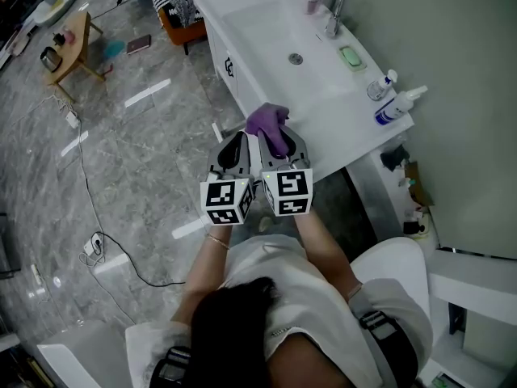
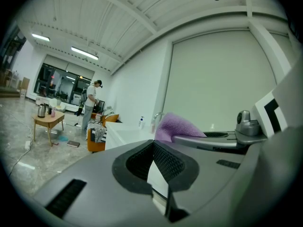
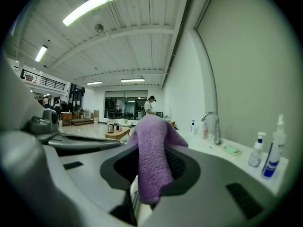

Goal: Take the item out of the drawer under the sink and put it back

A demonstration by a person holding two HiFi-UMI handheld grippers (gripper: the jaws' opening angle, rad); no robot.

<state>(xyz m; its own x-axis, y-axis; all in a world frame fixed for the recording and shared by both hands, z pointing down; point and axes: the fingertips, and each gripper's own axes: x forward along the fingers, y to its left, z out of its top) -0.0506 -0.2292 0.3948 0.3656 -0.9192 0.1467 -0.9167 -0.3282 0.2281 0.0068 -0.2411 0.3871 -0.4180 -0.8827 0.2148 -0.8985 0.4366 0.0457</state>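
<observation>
Right gripper [image 3: 152, 171] is clamped on the purple cloth [image 3: 152, 145], holding it up in the air just over the front edge of the sink [image 1: 266, 35]. Left gripper [image 2: 152, 167] sits right beside it, jaws closed together with nothing in them.

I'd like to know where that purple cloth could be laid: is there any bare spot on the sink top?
Bare: the basin around its drain, and the counter strip between basin and near end, by the purple cloth. Crowded: the wall edge, with faucet, green soap dish, spray bottle and pump bottle.
</observation>
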